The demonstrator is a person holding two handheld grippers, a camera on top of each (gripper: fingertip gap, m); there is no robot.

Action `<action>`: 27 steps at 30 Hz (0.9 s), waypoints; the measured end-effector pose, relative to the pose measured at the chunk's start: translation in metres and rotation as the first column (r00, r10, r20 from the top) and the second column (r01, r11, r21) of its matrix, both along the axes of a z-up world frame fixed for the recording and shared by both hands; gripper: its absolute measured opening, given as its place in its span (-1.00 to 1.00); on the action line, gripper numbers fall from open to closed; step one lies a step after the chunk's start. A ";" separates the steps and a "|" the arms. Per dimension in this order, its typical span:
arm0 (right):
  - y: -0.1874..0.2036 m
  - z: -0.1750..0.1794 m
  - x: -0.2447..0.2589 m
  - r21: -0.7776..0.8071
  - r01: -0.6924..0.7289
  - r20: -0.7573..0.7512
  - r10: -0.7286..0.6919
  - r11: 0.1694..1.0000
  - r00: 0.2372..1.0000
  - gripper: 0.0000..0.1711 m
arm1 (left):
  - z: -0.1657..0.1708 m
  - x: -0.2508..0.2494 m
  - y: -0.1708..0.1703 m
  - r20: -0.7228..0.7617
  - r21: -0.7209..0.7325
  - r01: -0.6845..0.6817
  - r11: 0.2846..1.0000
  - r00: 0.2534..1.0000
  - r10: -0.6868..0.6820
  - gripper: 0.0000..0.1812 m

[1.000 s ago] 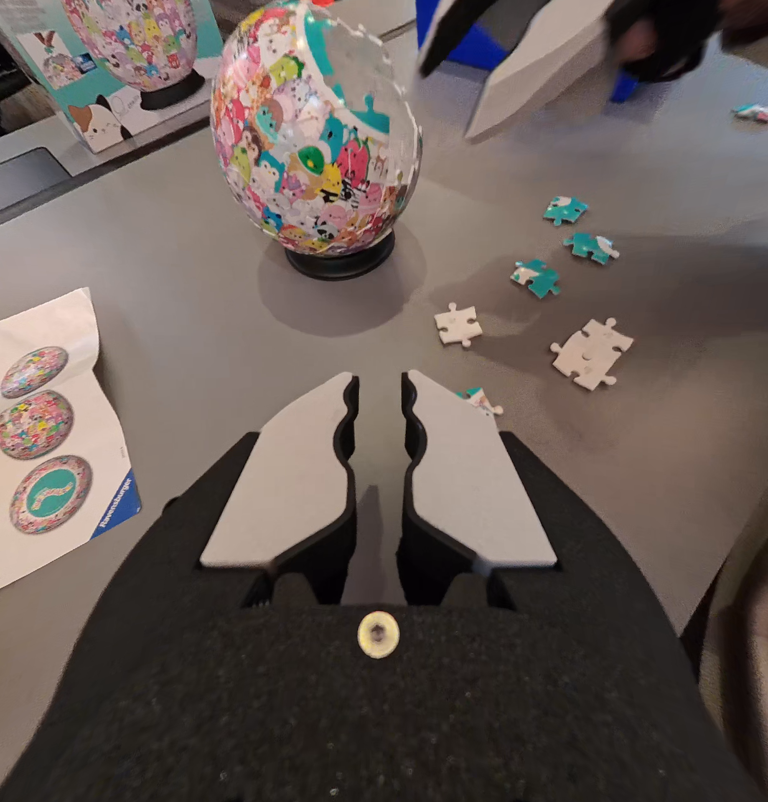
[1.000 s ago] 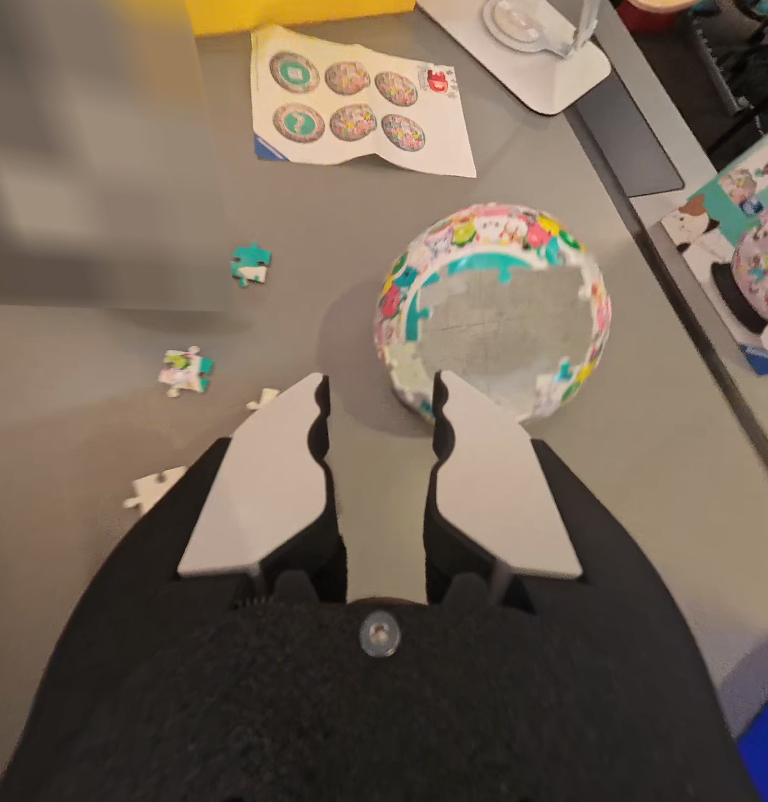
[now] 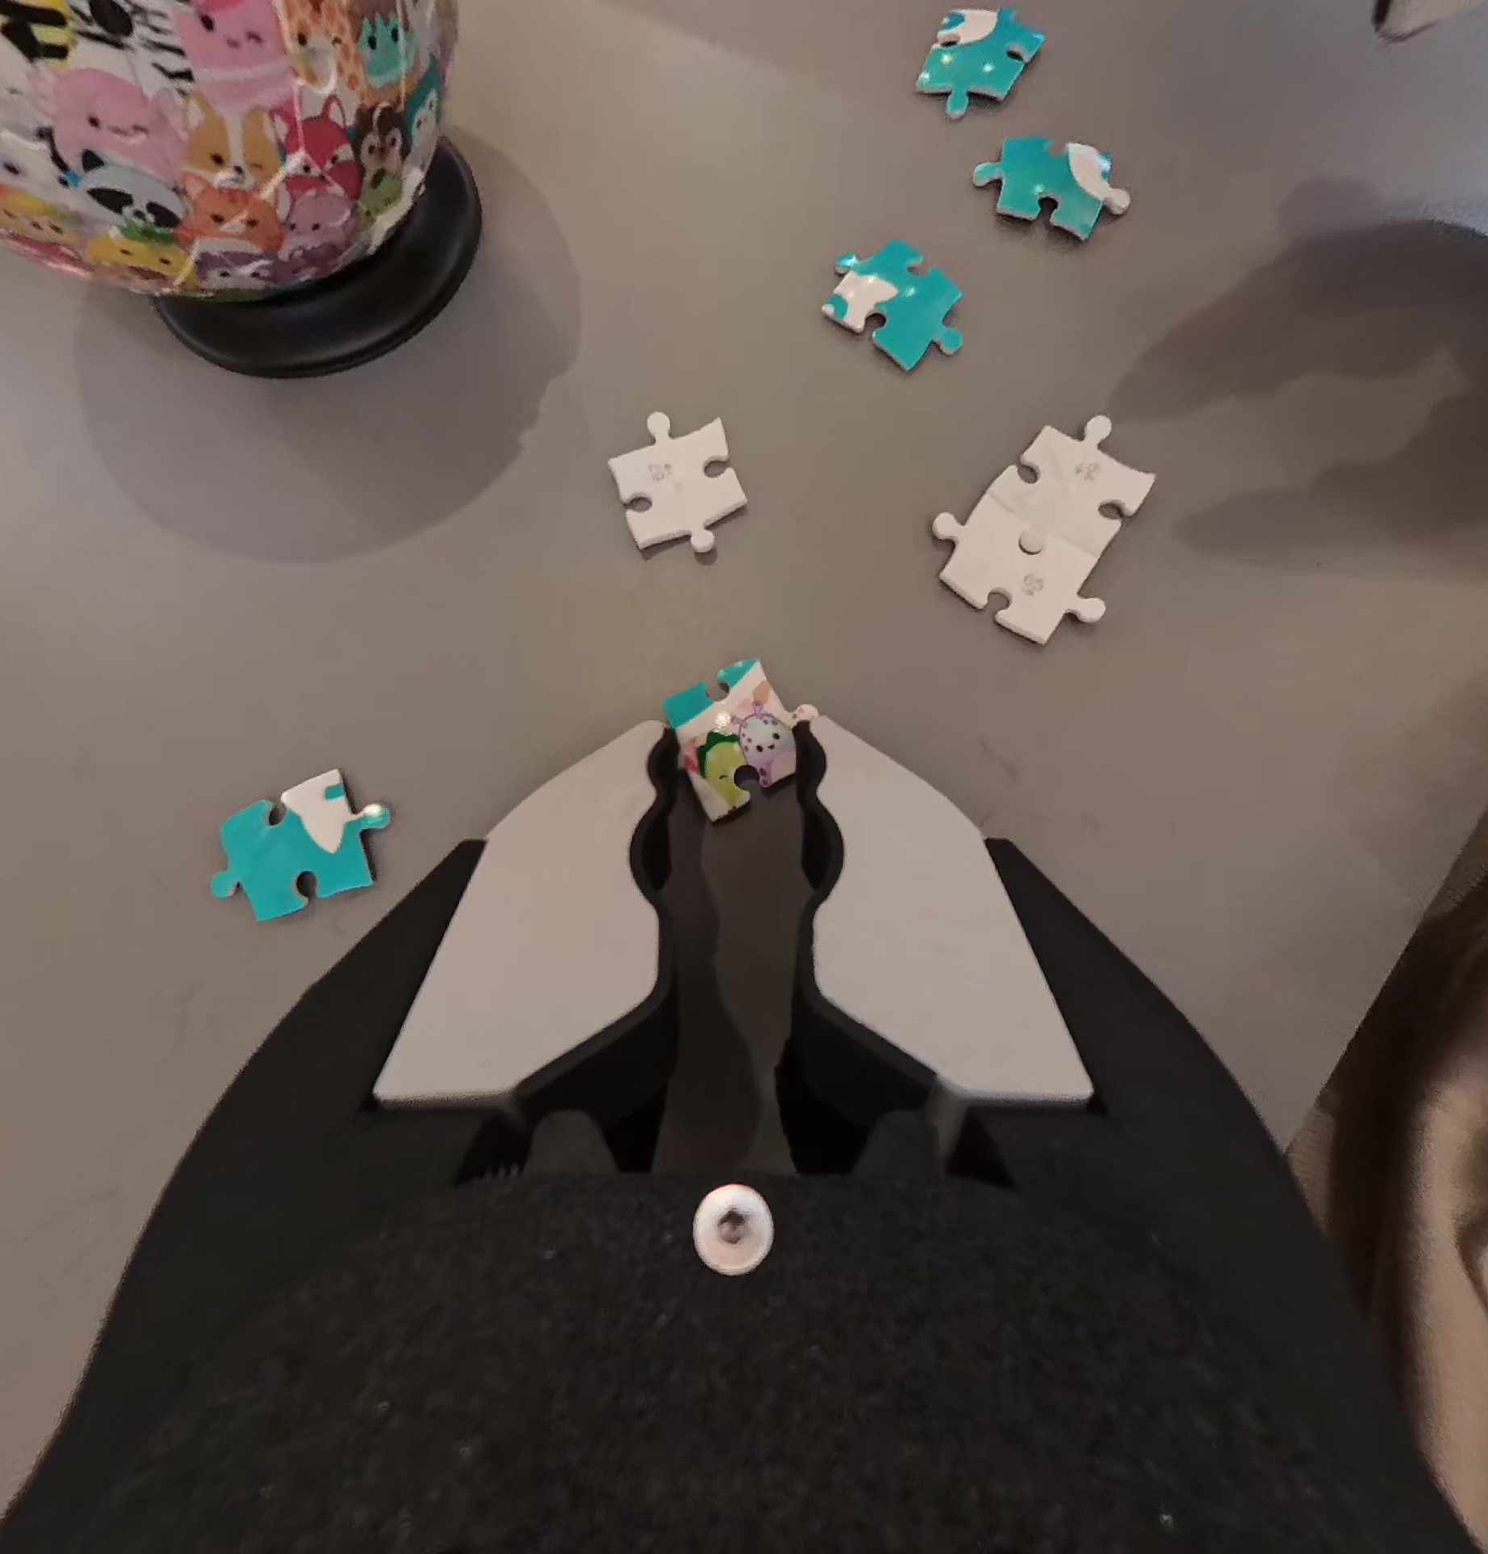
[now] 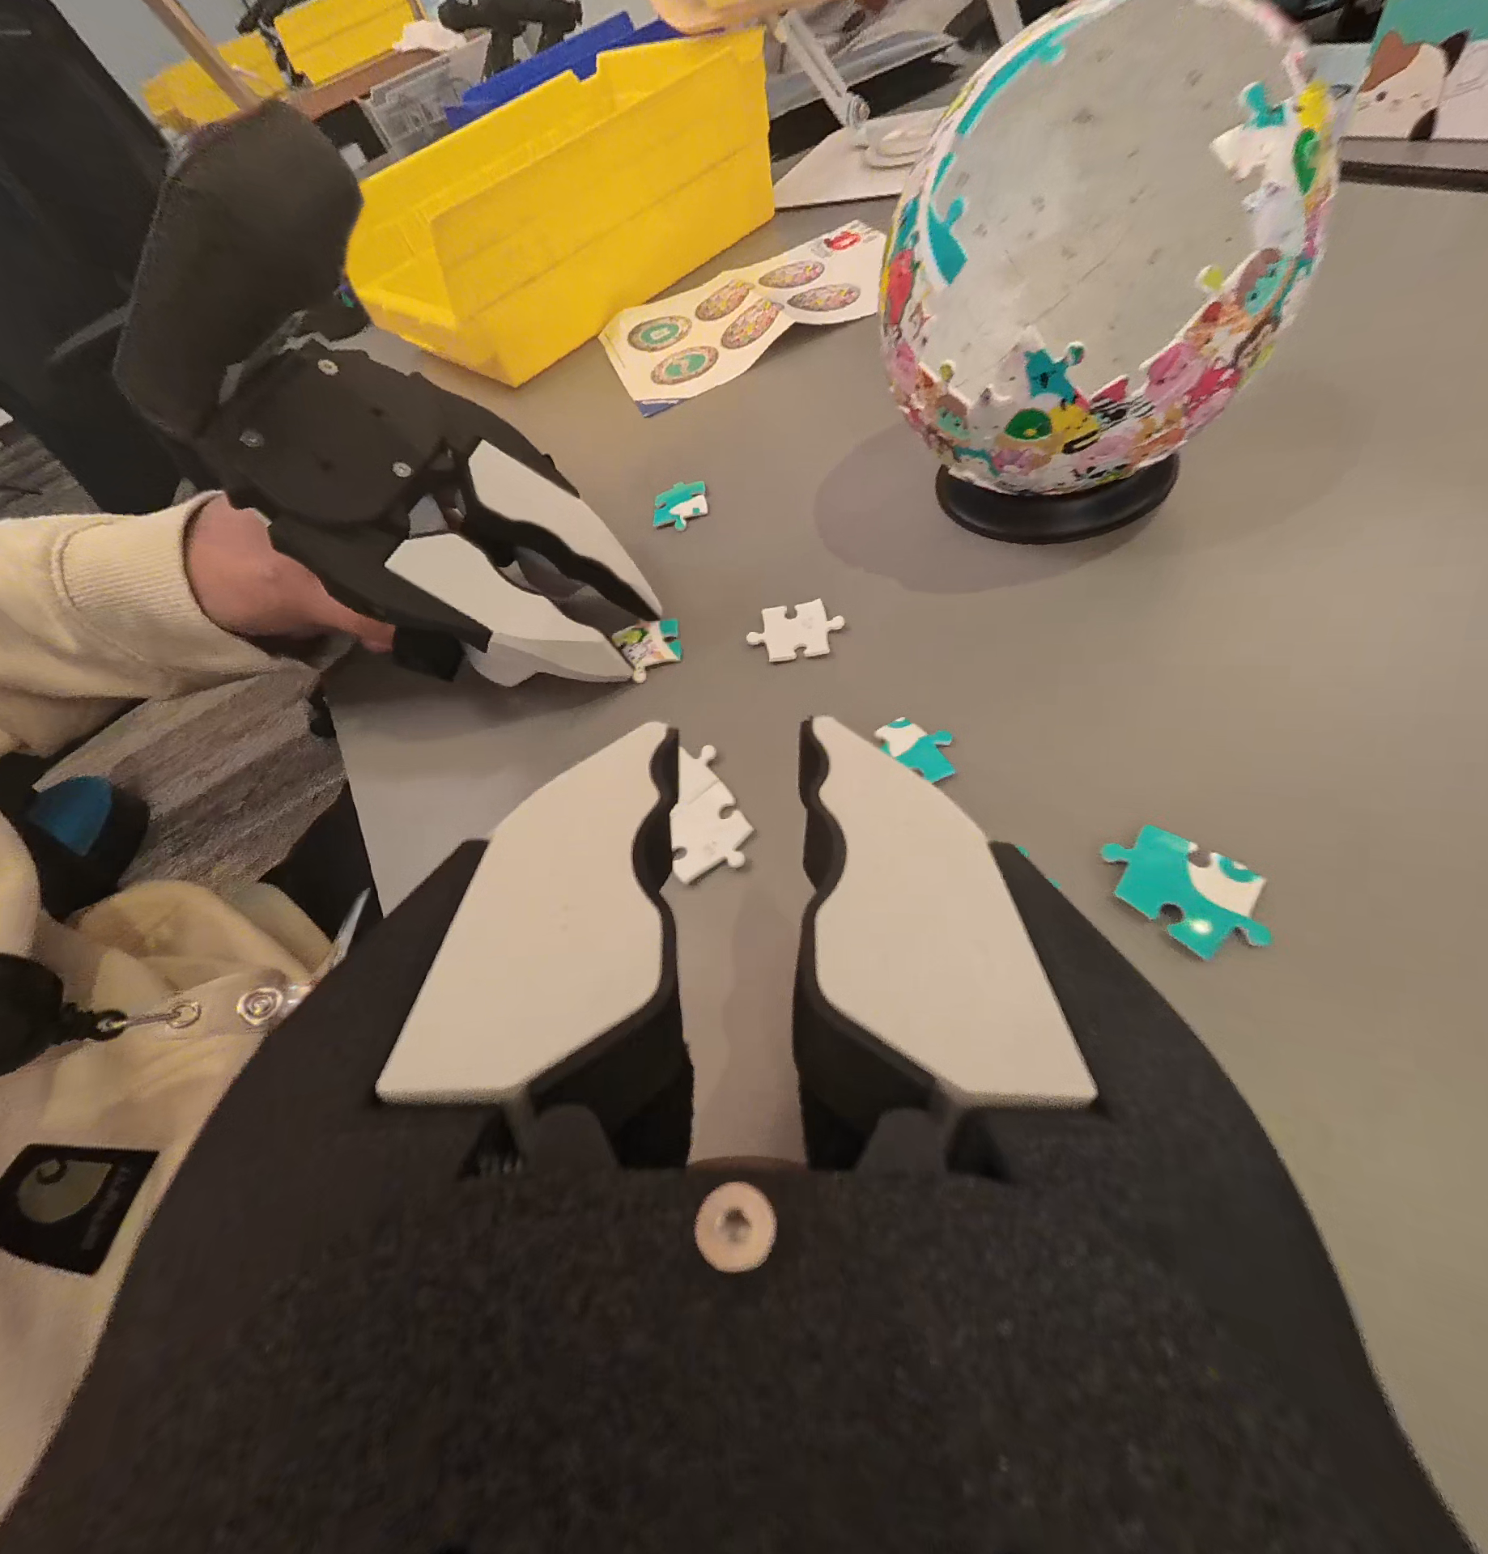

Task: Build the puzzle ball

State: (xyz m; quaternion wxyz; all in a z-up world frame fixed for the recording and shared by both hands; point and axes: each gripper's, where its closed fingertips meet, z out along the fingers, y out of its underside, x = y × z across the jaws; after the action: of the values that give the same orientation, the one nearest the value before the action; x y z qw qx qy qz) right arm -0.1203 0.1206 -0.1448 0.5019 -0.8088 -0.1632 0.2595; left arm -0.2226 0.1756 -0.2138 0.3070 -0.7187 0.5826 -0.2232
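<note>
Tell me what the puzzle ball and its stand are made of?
The ball looks like thin, stiff plastic: its curved pieces hold a hollow shell, glossy and printed outside, plain matte grey-white inside. It could be coated card, though. The stand is a black ring, probably moulded plastic, smooth with a soft sheen.

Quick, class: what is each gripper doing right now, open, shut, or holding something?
Left gripper: shut on a colourful puzzle piece.
Right gripper: open, holding nothing.
</note>
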 end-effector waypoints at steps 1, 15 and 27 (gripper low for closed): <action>0.001 0.000 -0.003 -0.006 -0.010 -0.005 0.010 1.000 1.000 -0.69 | 0.001 0.001 -0.001 0.002 0.013 0.004 1.000 1.000 -0.004 -0.70; 0.022 0.034 -0.027 -0.140 -0.291 -0.186 0.264 0.946 0.947 -0.69 | 0.100 0.030 0.001 0.174 0.597 0.000 0.802 0.976 -0.129 -0.71; 0.045 0.054 -0.058 -0.232 -0.539 0.029 0.560 0.810 0.828 -0.74 | 0.116 0.043 -0.014 0.118 0.772 0.020 0.635 0.978 -0.174 -0.71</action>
State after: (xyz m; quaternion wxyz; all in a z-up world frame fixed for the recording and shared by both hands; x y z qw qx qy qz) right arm -0.1780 0.1652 -0.0910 0.3068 -0.7877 -0.3850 0.3705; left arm -0.1799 0.1613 -0.0978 0.6217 -0.4647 0.6295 -0.0359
